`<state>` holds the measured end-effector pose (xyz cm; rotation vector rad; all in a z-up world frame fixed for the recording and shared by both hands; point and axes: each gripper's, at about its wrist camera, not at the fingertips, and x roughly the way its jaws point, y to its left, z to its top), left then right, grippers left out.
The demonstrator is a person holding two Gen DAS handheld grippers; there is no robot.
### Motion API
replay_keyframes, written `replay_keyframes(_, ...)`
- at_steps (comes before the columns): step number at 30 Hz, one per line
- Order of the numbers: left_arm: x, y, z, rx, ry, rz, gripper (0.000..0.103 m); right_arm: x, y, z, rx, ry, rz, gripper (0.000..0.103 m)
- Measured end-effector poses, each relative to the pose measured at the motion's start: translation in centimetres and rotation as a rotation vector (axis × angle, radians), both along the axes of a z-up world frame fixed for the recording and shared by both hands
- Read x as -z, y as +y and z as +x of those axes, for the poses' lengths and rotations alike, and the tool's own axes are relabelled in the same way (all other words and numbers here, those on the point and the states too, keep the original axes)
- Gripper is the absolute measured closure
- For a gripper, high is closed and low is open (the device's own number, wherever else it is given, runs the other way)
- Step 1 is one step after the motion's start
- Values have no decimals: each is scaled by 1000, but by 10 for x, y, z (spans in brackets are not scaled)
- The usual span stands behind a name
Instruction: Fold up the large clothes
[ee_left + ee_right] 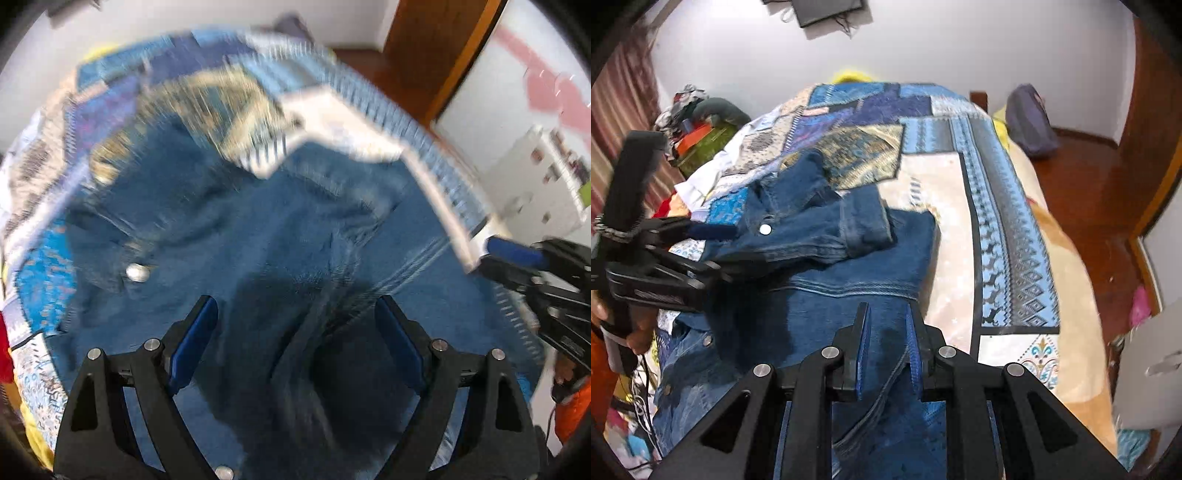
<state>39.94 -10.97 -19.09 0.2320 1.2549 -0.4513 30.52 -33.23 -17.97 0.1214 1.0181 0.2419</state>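
Note:
A blue denim jacket (849, 266) lies on the patterned bed cover (1004, 229), one sleeve folded across its body, a metal button (765, 229) showing. My right gripper (886, 350) is nearly shut, a fold of the denim hem between its blue pads. My left gripper (295, 339) hangs open just above the denim (258, 229), holding nothing; in the right wrist view it (713, 251) sits at the jacket's left side near the sleeve. The right gripper (517, 258) shows at the right edge of the left wrist view. The left wrist view is blurred.
The bed fills the middle; a wooden floor (1089, 192) and a purple bag (1030, 122) lie to its right. A pile of clothes and boxes (698, 125) stands at the far left by a striped curtain. A wooden door (436, 48) is nearby.

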Motion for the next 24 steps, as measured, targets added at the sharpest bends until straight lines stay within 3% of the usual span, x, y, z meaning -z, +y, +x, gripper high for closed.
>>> replay_keyframes(2,20,-3,8,-10,2,55,18,17,1,4,-1,45,3,88)
replay_keyframes(4,18,0,7,-39,-65,67,51,30,6,5,-21,69,-12,88)
replay_keyframes(5,13,2,6,-41,-96,73,59,35,9,2,-33,56,-30,88)
replay_keyframes(6,8,5,5,-51,-127,82,84,37,11,0,-44,42,-39,88)
replay_keyframes(7,1,10,4,-91,-184,142,88,38,11,-2,-53,29,-46,88)
replay_keyframes(13,-39,75,4,-255,-288,145,91,43,7,-1,-50,52,-31,88)
replay_keyframes(14,-42,93,2,-294,-278,125,90,44,6,-1,-46,56,-29,88)
replay_keyframes(16,-37,120,-1,-347,-221,54,74,46,8,-3,-50,55,-38,88)
replay_keyframes(17,-30,135,-8,-371,-181,19,72,45,10,-5,-58,50,-54,88)
replay_keyframes(21,9,176,-46,-437,-93,13,63,44,20,-9,-73,36,-128,88)
replay_keyframes(22,14,183,-57,-450,-74,0,57,44,22,-10,-75,33,-143,88)
replay_keyframes(24,37,204,-79,-506,-11,-60,55,45,25,-10,-75,29,-170,88)
